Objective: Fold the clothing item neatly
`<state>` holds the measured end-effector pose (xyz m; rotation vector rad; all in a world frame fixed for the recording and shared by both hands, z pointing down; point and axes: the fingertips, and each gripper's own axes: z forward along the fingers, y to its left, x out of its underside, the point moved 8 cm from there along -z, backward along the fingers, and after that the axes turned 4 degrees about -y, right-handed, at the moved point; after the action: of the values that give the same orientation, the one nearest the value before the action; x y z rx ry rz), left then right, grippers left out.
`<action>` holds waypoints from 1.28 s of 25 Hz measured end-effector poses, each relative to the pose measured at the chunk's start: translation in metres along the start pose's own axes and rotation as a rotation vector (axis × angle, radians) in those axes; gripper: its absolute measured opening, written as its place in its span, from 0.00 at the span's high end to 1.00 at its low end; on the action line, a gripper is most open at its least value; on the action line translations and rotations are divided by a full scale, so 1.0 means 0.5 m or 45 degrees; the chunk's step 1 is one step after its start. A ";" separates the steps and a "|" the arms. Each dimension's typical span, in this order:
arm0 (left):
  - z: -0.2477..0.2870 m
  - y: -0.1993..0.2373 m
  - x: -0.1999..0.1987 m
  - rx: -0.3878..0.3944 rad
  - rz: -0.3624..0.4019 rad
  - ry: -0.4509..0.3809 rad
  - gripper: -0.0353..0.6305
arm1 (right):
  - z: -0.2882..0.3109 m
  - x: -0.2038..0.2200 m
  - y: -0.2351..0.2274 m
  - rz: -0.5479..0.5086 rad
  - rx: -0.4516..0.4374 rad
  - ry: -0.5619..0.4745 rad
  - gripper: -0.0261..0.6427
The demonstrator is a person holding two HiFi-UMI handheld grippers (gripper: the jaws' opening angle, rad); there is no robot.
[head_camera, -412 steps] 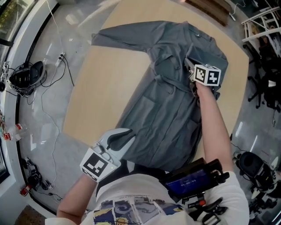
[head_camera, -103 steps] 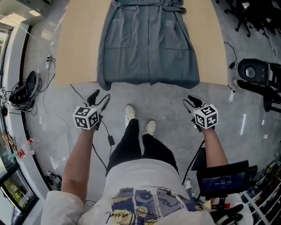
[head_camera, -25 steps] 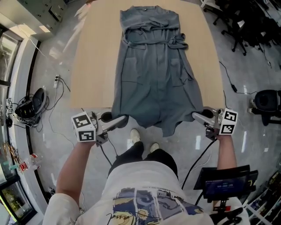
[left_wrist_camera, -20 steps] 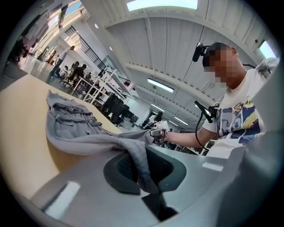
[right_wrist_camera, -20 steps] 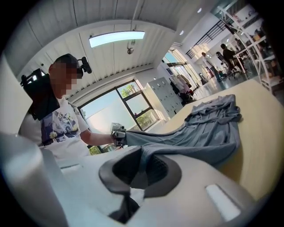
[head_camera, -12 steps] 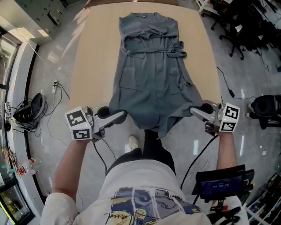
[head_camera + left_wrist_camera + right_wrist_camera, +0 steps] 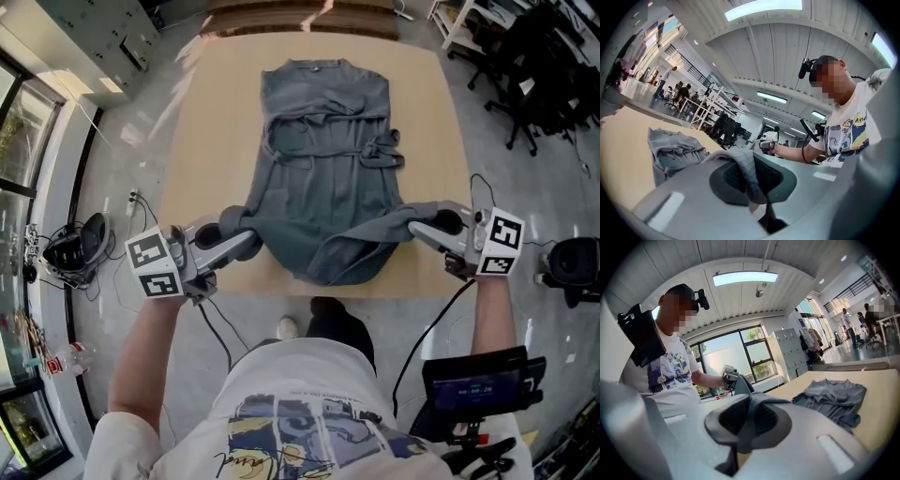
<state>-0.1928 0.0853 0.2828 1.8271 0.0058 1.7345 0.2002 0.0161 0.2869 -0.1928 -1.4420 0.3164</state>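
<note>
Grey hem corner pinched in closed jaws of left gripper (image 7: pixel 246 242), at near table (image 7: pixel 202 159) edge. Garment (image 7: pixel 323 159) lies lengthwise on wooden top, collar end far, hem sagging between grippers. Right gripper (image 7: pixel 419 228) jaws clamped on opposite hem corner.

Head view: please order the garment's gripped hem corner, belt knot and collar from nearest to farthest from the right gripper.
1. Hem corner: between the right gripper's fingers, near edge.
2. Belt knot: at the waist, right side.
3. Collar: far end, top of view.
</note>
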 end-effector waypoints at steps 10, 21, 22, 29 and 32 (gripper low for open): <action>0.069 0.140 -0.091 -0.127 0.062 0.005 0.92 | 0.003 -0.066 -0.172 -0.037 -0.046 0.041 0.94; 0.141 0.322 -0.184 -0.244 0.089 -0.015 0.92 | 0.025 -0.118 -0.387 -0.057 -0.020 0.079 0.94; 0.147 0.338 -0.188 -0.255 0.089 -0.017 0.92 | 0.029 -0.120 -0.405 -0.059 -0.012 0.084 0.94; 0.208 0.444 -0.191 -0.309 0.079 0.006 0.92 | 0.039 -0.104 -0.529 -0.038 0.086 0.107 0.94; 0.230 0.494 -0.190 -0.335 0.060 0.021 0.92 | 0.043 -0.093 -0.584 -0.010 0.132 0.118 0.94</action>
<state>-0.2001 -0.2021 0.3074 1.6328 -0.2493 1.6934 0.2028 -0.2759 0.3385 -0.1163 -1.3313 0.3706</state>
